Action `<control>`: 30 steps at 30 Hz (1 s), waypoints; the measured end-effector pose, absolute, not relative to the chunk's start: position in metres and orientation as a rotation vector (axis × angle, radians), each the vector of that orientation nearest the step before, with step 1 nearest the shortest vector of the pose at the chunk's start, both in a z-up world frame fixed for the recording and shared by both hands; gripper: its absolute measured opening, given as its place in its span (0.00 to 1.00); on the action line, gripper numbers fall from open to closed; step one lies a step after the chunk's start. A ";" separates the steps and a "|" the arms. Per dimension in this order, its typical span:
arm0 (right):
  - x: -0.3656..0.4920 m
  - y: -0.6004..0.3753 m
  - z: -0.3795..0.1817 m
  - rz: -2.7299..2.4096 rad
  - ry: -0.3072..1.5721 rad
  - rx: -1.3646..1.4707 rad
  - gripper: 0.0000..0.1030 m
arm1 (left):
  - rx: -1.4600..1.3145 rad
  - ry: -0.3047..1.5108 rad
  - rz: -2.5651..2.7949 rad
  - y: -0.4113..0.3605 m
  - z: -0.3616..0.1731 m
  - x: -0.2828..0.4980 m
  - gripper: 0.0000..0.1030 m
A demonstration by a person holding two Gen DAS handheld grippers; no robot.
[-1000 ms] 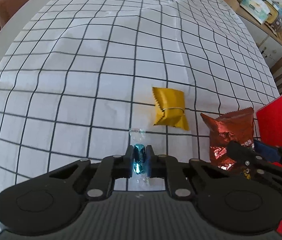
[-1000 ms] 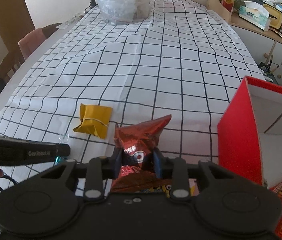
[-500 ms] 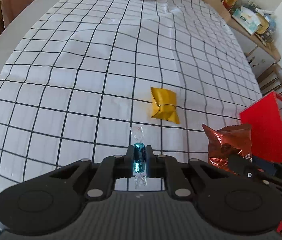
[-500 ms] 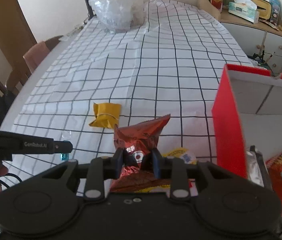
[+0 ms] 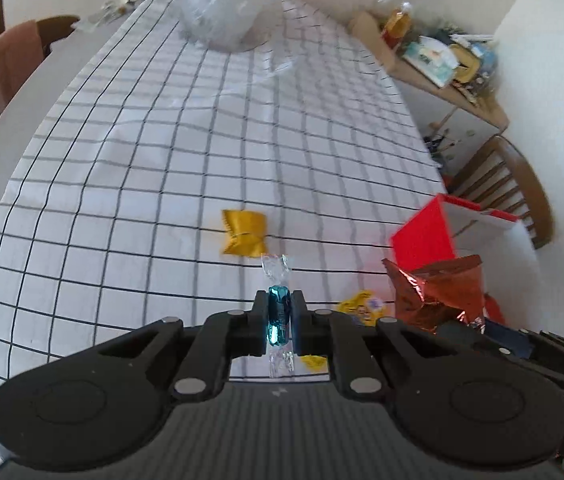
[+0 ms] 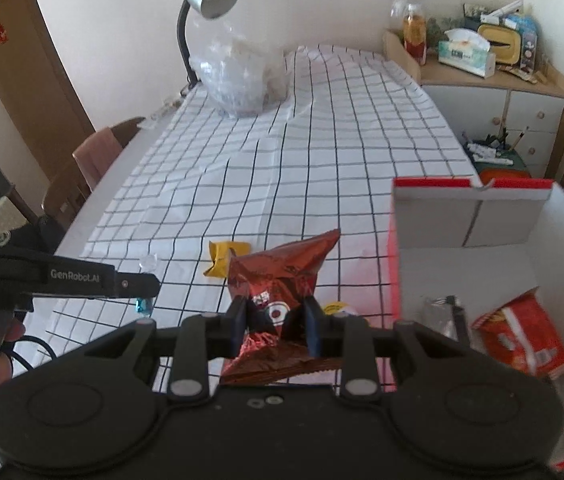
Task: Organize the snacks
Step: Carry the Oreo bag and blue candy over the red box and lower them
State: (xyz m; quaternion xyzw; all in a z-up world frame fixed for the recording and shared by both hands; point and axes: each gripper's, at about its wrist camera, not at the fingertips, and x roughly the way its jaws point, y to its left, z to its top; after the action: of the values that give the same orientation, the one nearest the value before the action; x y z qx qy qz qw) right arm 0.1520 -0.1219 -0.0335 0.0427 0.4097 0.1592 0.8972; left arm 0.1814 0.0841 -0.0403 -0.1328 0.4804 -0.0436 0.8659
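My left gripper (image 5: 279,312) is shut on a small teal candy (image 5: 278,316) with clear twisted wrapper ends, held above the checked tablecloth (image 5: 162,160). In the right wrist view that candy (image 6: 144,306) hangs under the left gripper (image 6: 150,285). My right gripper (image 6: 276,316) is shut on a red-brown foil chip bag (image 6: 282,272), lifted off the table just left of the red box (image 6: 395,280). The chip bag (image 5: 437,292) also shows at the right of the left wrist view. A yellow packet (image 5: 244,232) lies on the cloth beyond both grippers.
The red box holds an orange-red snack bag (image 6: 521,336) and a silver packet (image 6: 441,316). A yellow wrapper (image 5: 361,306) lies under the lifted bag. A clear plastic bag (image 6: 242,76) and a desk lamp (image 6: 206,0) stand at the far end. Chairs flank the table.
Both grippers have risen with their loads, so the table looks farther away. The chip bag has moved right, closer to the red box, whose inside has come into view.
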 end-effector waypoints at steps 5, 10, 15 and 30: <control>0.137 -0.149 -0.016 0.318 0.817 0.098 0.28 | -0.258 0.972 -0.128 0.054 -0.017 0.171 0.10; 0.126 -0.182 -0.005 0.291 0.796 0.103 0.28 | -0.250 0.950 -0.166 0.018 -0.005 0.162 0.10; 0.117 -0.219 0.002 0.263 0.781 0.107 0.28 | -0.235 0.944 -0.196 -0.022 -0.001 0.159 0.10; 0.130 -0.316 -0.022 0.186 0.818 0.127 0.28 | -0.127 1.009 -0.260 -0.136 -0.028 0.180 0.10</control>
State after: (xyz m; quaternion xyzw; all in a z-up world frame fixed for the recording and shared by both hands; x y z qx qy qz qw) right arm 0.1297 -0.3164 -0.0224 0.0617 0.3967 0.0903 0.9114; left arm 0.1803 -0.1355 -0.0278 -0.0608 0.4817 -0.1240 0.8654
